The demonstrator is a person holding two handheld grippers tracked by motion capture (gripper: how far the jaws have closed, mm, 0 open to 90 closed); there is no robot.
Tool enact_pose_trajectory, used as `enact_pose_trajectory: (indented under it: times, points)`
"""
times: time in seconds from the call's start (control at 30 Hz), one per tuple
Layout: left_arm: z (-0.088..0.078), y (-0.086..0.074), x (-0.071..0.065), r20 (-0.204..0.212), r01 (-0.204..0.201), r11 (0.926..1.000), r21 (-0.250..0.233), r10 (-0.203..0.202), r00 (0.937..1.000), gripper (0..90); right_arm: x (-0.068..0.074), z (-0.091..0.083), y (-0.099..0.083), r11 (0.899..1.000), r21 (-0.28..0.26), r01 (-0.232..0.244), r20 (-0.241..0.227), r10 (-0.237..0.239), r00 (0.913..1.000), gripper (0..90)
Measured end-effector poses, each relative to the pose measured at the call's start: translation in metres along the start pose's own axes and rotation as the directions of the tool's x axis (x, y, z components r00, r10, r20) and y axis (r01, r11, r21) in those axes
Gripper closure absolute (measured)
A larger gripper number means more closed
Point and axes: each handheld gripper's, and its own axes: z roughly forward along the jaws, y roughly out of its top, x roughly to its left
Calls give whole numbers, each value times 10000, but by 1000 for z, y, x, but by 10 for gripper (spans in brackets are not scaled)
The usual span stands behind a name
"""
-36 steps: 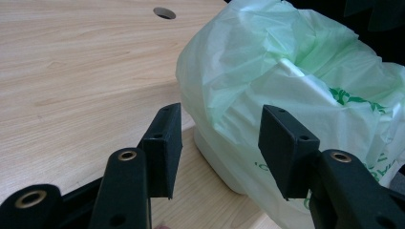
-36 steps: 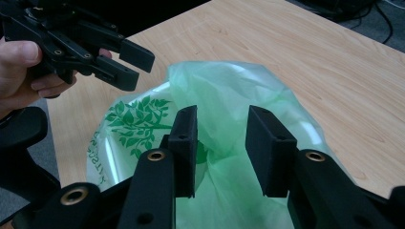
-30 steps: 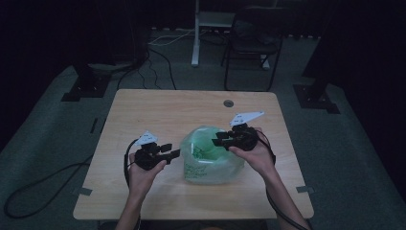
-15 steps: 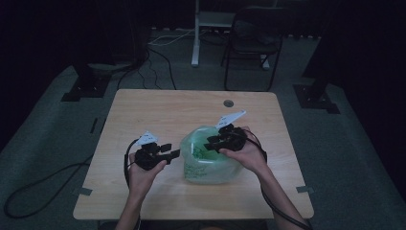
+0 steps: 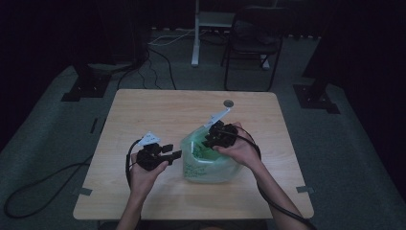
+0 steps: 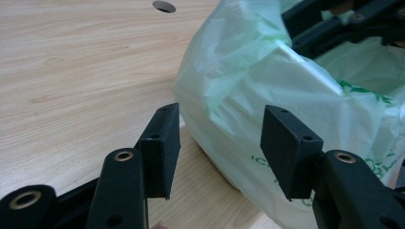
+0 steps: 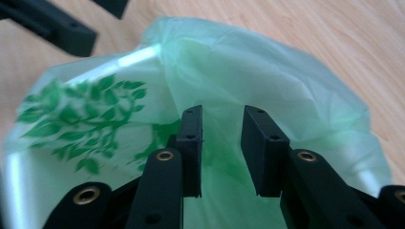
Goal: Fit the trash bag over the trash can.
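Bag: a thin green plastic bag point(image 5: 210, 160) is seen standing open on the wooden table point(image 5: 143, 110), toward its near middle.
Handling: judged light, limp, slippery and easily torn; best taken at the rim.
Right gripper point(image 7: 220, 136): lowered into the bag's mouth, jaws just closing, nothing pinched yet.
Left gripper point(image 6: 217, 143): held spread beside the bag's wall.

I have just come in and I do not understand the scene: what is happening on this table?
A person works on a pale green plastic bag with leaf print on the light wooden table. The right gripper reaches into the bag's open top, fingers just closing, gap between them. The left gripper waits open beside the bag.
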Motion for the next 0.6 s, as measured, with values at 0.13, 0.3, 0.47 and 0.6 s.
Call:
enact_pose_trajectory:
  times: [0.13, 0.3, 0.47, 0.6]
  points:
    - [0, 0, 0, -11, -10, 10000, -2, 10, 10000, 491, -6, 4, 3, 10000, 54, -26, 670, 23, 9978, 706]
    - [0, 0, -1, 6, -26, 10000, 3, 26, 10000, 491, -7, 3, 4, 10000, 16, -89, 1047, 87, 9945, 680]
    - [1, 0, -2, 36, -28, 10000, 37, 28, 10000, 490, 6, -2, 6, 9996, -154, 225, 759, -213, 9969, 683]
    - [2, 0, -3, 51, -59, 10000, 55, 59, 10000, 489, 11, 2, 9, 9996, -58, 291, 305, -289, 9991, 738]
